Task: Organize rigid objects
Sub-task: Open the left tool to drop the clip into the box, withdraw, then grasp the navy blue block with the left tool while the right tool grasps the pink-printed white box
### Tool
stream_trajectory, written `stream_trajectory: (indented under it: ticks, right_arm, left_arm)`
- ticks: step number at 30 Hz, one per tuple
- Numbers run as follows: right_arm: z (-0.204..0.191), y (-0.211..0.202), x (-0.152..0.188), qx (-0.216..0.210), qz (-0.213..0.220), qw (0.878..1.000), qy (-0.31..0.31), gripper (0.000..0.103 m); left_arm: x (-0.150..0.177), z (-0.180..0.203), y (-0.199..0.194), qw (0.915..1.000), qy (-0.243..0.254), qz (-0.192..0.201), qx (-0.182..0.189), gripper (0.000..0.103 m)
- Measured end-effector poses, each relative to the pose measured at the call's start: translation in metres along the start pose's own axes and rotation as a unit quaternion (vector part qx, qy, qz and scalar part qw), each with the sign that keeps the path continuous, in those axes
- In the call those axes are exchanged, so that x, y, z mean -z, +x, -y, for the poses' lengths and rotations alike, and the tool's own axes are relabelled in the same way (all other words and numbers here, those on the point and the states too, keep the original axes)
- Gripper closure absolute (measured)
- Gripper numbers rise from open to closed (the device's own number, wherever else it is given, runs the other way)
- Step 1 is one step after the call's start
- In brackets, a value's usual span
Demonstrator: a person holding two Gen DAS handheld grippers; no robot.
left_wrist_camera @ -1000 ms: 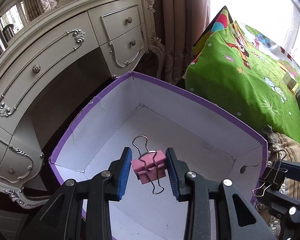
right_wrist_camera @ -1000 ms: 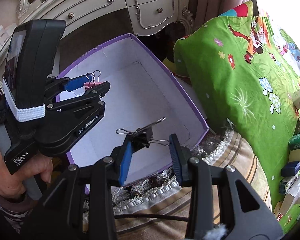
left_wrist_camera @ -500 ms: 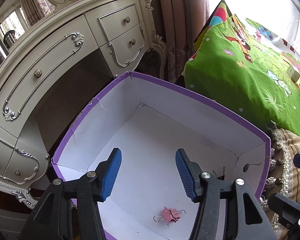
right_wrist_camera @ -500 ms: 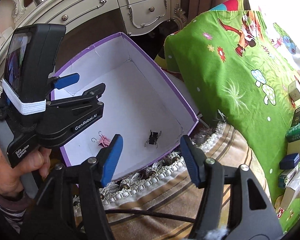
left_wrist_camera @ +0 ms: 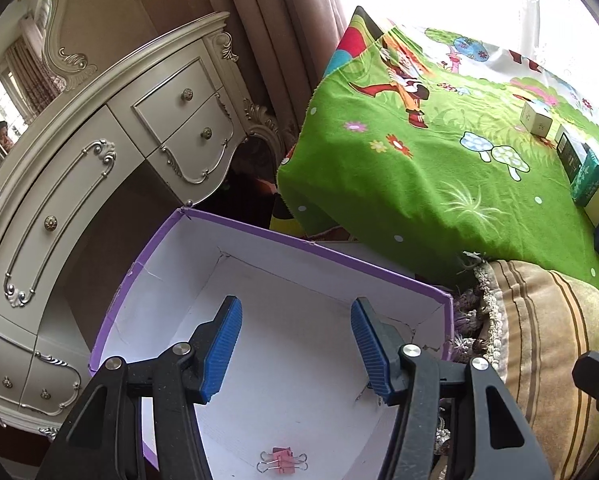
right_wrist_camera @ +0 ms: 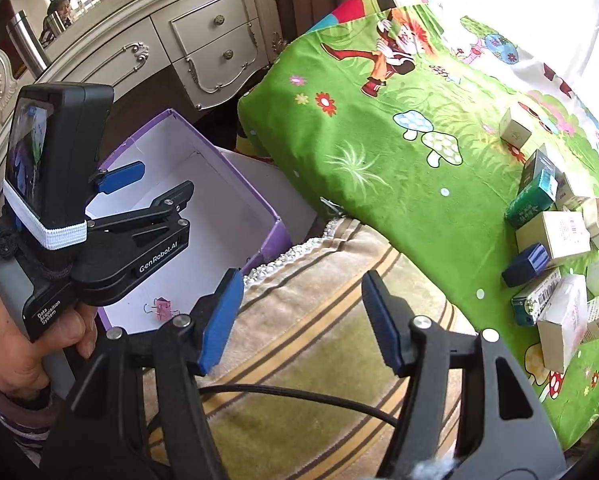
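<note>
Pink binder clip (left_wrist_camera: 282, 461) lying in the purple box (left_wrist_camera: 299, 246)

Both grippers, left (left_wrist_camera: 295, 346) and right (right_wrist_camera: 299, 320), are held apart, empty; "GenRobot.AI" is printed on the left.

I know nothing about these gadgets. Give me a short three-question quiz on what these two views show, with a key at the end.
1. True or false: the pink binder clip lies on the floor of the purple-edged box.
2. What is between the fingers of the left gripper and the right gripper? A) a clip each B) nothing C) a carton each
3. Fill in: the pile of small cartons sits on the ____ cartoon blanket.

Key
1. True: it lies flat on the white bottom, near the close wall.
2. B: both sets of jaws have just been opening and stand apart with nothing between them.
3. Green.
</note>
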State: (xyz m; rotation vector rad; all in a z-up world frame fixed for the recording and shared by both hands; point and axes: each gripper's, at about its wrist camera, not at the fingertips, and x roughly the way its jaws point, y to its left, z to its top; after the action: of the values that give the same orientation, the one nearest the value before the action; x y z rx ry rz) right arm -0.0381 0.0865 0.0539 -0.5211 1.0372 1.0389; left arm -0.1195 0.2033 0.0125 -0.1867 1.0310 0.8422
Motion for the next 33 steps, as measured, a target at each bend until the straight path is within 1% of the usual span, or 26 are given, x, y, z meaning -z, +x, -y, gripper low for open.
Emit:
stream_trajectory:
  ticks: [6,13,24,28,31,33]
  right_arm:
    - [0.036,-0.016,0.012,0.008,0.017,0.999,0.041,0.035]
    - [0.074,-0.031,0.03,0.019,0.03,0.996,0.085,0.033]
    - [0.137,-0.052,0.067,0.035,0.05,0.985,0.159,0.031]
    - [0.161,-0.059,0.082,0.04,0.054,0.979,0.194,0.029]
    - [0.18,-0.064,0.094,0.046,0.058,0.973,0.221,0.029]
    - [0.192,-0.068,0.1,0.054,0.06,0.969,0.233,0.028]
  left_arm:
    - [-0.011,0.03,-0.008,0.9989,0.047,0.009,0.0,0.045]
    - [-0.022,0.066,-0.017,0.9961,0.085,0.018,0.009,0.045]
    - [-0.031,0.124,-0.028,0.9892,0.143,0.027,0.018,0.045]
    - [-0.033,0.146,-0.03,0.9865,0.159,0.024,0.033,0.044]
    - [-0.035,0.162,-0.032,0.9844,0.167,0.018,0.054,0.04]
    - [-0.037,0.173,-0.033,0.9826,0.172,0.015,0.068,0.04]
